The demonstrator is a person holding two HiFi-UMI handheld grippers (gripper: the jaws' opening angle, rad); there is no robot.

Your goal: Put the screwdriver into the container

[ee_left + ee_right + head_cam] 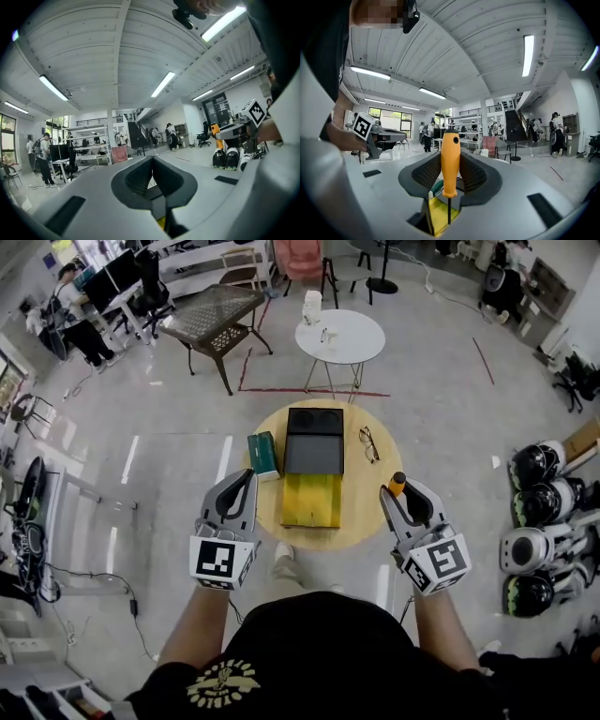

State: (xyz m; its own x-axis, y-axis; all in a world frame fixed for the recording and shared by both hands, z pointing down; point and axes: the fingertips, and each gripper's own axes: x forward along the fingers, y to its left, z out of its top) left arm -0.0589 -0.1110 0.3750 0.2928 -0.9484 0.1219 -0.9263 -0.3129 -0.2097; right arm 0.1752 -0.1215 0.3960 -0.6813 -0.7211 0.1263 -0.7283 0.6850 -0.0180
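Two grippers hovered over the near rim of a round table [367,514], the left gripper [240,486] at about 8 o'clock on the tabletop and the right gripper [401,493] at about 4 o'clock. In the left gripper view the jaws stood pressed together with nothing between them. The right gripper's jaws were clamped on the orange handle of the screwdriver [450,154]; the handle end poked out past the jaw tips and the thin dark shaft ran back toward the gripper body. In the head view the orange tip showed just beyond the right jaws, above the table's edge and well apart from the container [314,448].

That container, a black box, sat at the table's centre reaching toward 12 o'clock, with two round recesses along its far side. A yellow tray [312,501] touched it on the 6 o'clock side. A green box [263,455] lay just beside the container at 9 o'clock, and glasses [368,443] lay near it at 2 o'clock.

Beyond the table at 12 o'clock stood a white round table [352,341], and at 3 o'clock, on the floor, a cluster of helmets [542,512]
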